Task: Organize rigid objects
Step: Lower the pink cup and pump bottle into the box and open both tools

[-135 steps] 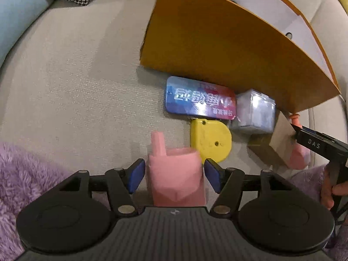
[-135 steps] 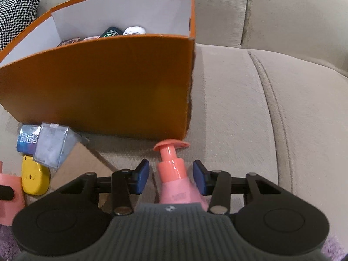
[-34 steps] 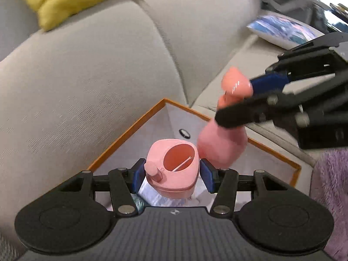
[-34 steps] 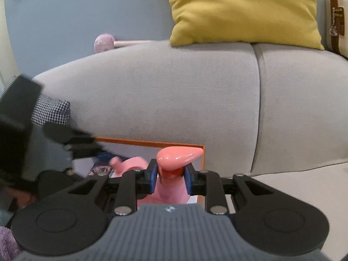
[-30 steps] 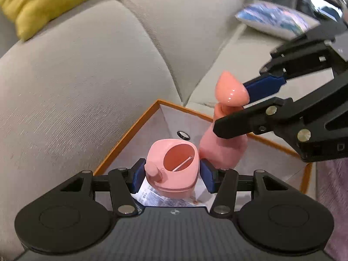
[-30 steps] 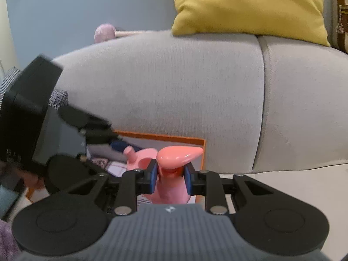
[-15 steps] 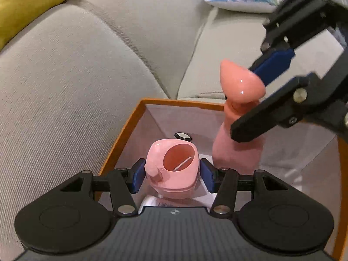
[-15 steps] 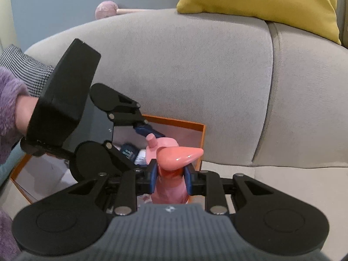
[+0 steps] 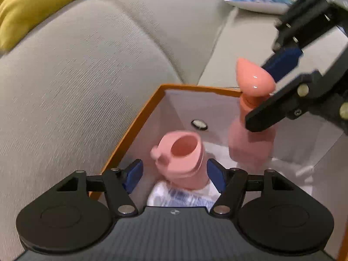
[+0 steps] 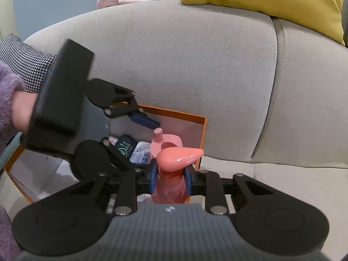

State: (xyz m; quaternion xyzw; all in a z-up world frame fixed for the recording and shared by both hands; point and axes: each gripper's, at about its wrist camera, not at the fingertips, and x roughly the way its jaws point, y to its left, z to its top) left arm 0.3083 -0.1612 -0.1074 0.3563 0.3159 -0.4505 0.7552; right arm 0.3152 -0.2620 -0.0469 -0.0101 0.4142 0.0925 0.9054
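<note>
Grey sofa (image 10: pixel 174 69) carrying an orange box (image 9: pixel 139 117) against its backrest. Inside, near the box's back corner: pink pump bottle (image 9: pixel 250 139), clamped at the neck by the right gripper (image 10: pixel 169 178); probably light, stiff, smooth plastic, so neck hold under the pump head seems soundest. Pink cup (image 9: pixel 180 156) loose between the left gripper (image 9: pixel 174 174) fingers, spread apart, resting on a blue-printed packet (image 9: pixel 180 195). Dark green can (image 10: pixel 124 146) alongside, crowding the floor space.
</note>
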